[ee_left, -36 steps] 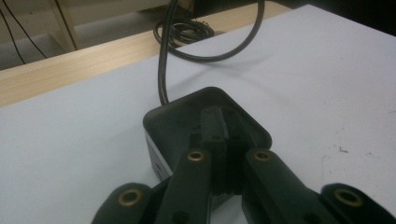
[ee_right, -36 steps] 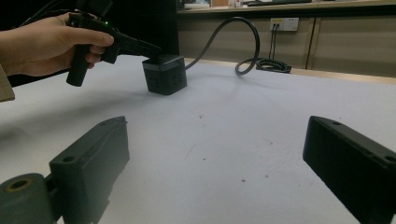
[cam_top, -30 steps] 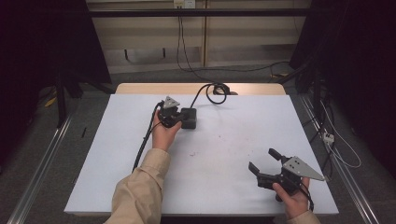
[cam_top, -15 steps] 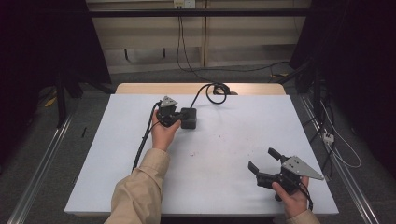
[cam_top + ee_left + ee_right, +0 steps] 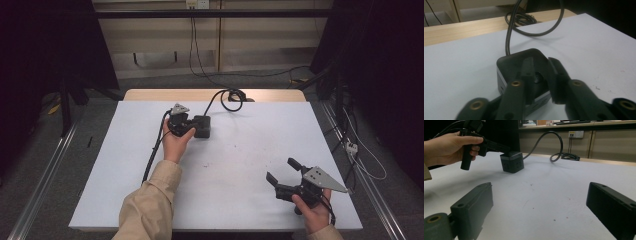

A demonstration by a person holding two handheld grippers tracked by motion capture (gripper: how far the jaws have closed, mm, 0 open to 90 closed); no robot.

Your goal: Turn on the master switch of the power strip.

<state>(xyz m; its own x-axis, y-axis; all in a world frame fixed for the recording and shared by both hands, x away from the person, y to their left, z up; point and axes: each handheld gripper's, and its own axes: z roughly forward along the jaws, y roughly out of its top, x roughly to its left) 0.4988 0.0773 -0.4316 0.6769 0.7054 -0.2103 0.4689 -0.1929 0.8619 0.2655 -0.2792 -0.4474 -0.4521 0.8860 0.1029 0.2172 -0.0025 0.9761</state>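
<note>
Atop black power cube (image 5: 519,65), left gripper (image 5: 540,72) jaws nearly closed, seemingly touching; right gripper (image 5: 282,171) jaws spread wide, empty.

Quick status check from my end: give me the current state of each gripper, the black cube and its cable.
Left gripper: jaws nearly together over the cube's top, nothing clamped.
Right gripper: jaws wide open, empty, low over the table's near right.
Black cube: upright on the table, cable attached.
Cable: slack, coiled at the table's far edge.

Left tongs (image 5: 541,82) hide black cube's (image 5: 509,62) top button.
</note>
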